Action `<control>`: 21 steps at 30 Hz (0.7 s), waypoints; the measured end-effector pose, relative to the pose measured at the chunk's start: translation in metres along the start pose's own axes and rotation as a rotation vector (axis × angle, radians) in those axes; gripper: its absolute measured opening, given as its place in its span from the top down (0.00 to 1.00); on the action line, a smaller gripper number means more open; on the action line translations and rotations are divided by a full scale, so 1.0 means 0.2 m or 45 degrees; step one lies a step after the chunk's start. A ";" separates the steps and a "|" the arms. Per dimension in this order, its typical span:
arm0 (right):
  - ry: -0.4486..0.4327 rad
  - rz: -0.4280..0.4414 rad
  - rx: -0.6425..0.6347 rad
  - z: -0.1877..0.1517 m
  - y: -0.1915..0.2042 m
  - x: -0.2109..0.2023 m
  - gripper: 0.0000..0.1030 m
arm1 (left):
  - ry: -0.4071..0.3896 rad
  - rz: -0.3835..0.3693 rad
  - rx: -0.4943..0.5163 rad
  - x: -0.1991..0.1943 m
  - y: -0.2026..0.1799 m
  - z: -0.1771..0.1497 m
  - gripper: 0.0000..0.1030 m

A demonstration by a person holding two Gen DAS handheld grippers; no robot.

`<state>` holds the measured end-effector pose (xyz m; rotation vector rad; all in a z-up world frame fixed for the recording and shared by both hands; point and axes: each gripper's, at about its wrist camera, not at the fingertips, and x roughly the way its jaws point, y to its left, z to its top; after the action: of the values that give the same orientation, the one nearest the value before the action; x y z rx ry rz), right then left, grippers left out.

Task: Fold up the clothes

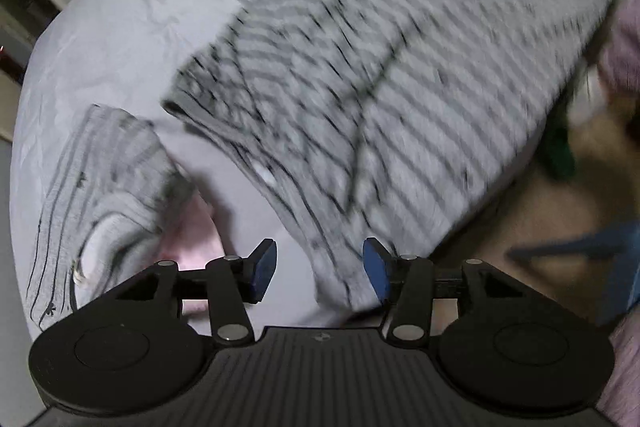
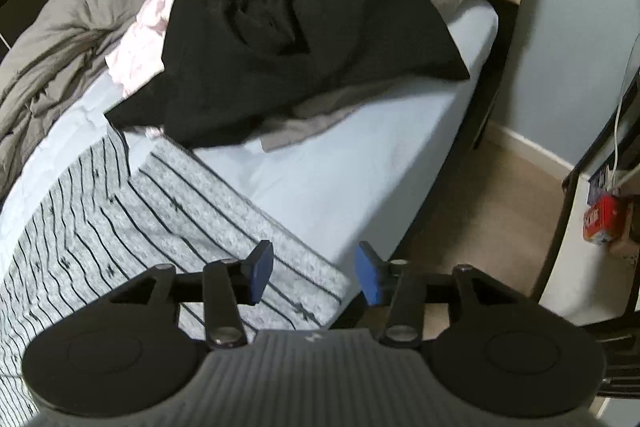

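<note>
A grey garment with thin black stripes (image 1: 400,75) lies spread on the bed, partly folded, and is blurred in the left wrist view. It also shows in the right wrist view (image 2: 120,219), with a folded edge by the bed's near side. My left gripper (image 1: 320,269) is open and empty, just above the garment's near corner. My right gripper (image 2: 314,273) is open and empty, over the garment's folded corner at the bed edge.
A second striped grey piece (image 1: 100,179) lies at the left over something pink (image 1: 192,239). A black garment (image 2: 288,43), a pink one (image 2: 148,27) and a grey duvet (image 2: 60,39) are heaped at the head of the bed. The pale blue sheet (image 2: 340,155) ends at beige carpet (image 2: 480,211).
</note>
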<state>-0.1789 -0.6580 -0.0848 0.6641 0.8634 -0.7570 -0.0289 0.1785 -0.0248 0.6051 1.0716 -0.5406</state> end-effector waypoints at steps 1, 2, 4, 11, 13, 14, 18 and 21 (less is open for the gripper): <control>-0.010 0.007 -0.001 0.02 0.01 -0.01 0.53 | -0.028 -0.009 -0.032 -0.02 0.03 0.03 0.55; -0.022 0.016 -0.007 0.03 0.03 -0.02 0.53 | -0.059 -0.009 -0.059 -0.05 0.06 0.06 0.55; -0.047 0.039 -0.030 0.07 0.08 -0.03 0.53 | -0.112 0.015 -0.124 -0.07 0.12 0.12 0.55; -0.079 0.109 -0.166 0.17 0.37 0.01 0.53 | -0.123 0.148 -0.306 0.08 0.32 0.39 0.55; -0.078 0.126 -0.212 0.21 0.47 0.04 0.53 | -0.107 0.177 -0.360 0.14 0.38 0.45 0.55; -0.079 0.136 -0.234 0.23 0.53 0.06 0.53 | -0.100 0.189 -0.385 0.18 0.41 0.48 0.55; -0.065 0.173 -0.295 0.31 0.77 0.18 0.53 | -0.072 0.231 -0.469 0.35 0.51 0.58 0.53; -0.046 0.198 -0.323 0.37 0.95 0.32 0.52 | -0.050 0.229 -0.515 0.46 0.58 0.63 0.53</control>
<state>0.0312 -0.6280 -0.0633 0.4842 0.8473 -0.5075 0.1639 0.1638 -0.0439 0.3282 1.0402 -0.1690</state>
